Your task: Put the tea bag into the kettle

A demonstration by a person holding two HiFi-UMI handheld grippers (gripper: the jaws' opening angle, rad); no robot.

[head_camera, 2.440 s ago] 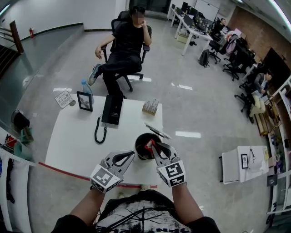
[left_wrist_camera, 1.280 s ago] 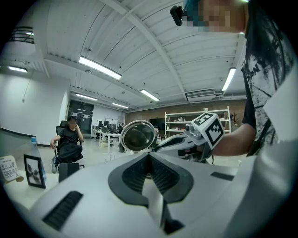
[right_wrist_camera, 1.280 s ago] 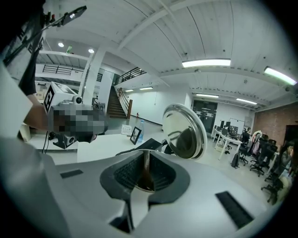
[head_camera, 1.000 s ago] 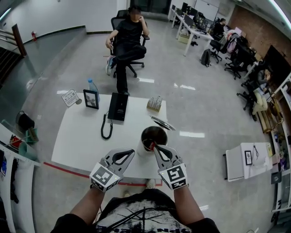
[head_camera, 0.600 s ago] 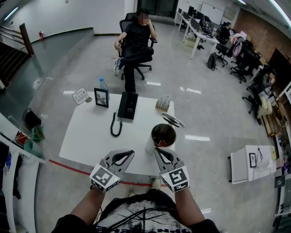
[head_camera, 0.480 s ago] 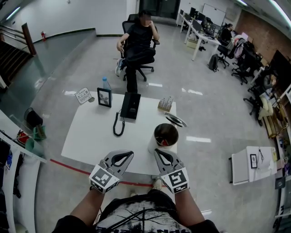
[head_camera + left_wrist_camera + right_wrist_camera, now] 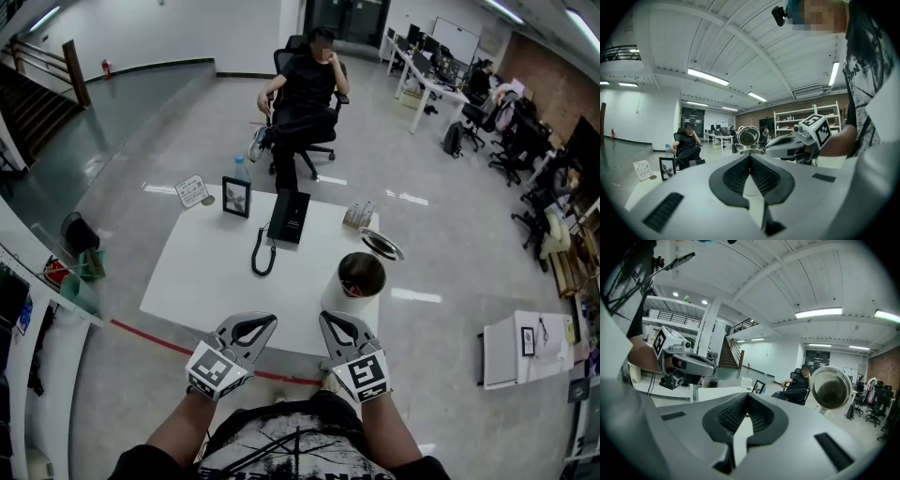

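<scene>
The kettle [image 7: 361, 278] stands open on the right part of the white table [image 7: 211, 267]. A red bit of the tea bag [image 7: 352, 291] shows at its near rim. Its round shiny lid [image 7: 382, 246] is just behind it, and shows too in the right gripper view [image 7: 830, 387] and the left gripper view [image 7: 748, 136]. Both grippers hang side by side over the floor just off the table's front edge, apart from the kettle. The left gripper [image 7: 273, 317] [image 7: 750, 156] is shut and empty. The right gripper [image 7: 322, 316] [image 7: 747, 395] is shut and empty too.
On the table are a black telephone [image 7: 289, 216] with its cord, a picture frame [image 7: 236, 196], a water bottle [image 7: 243, 169], a sign card [image 7: 192, 190] and a small rack [image 7: 359, 216]. A person sits in a chair [image 7: 305, 98] beyond. A red floor line [image 7: 159, 342] runs near the table.
The right gripper has drawn back from the kettle's mouth, leaving the red tea bag at the rim. Both grippers have pulled back; table and kettle now lie farther off.
</scene>
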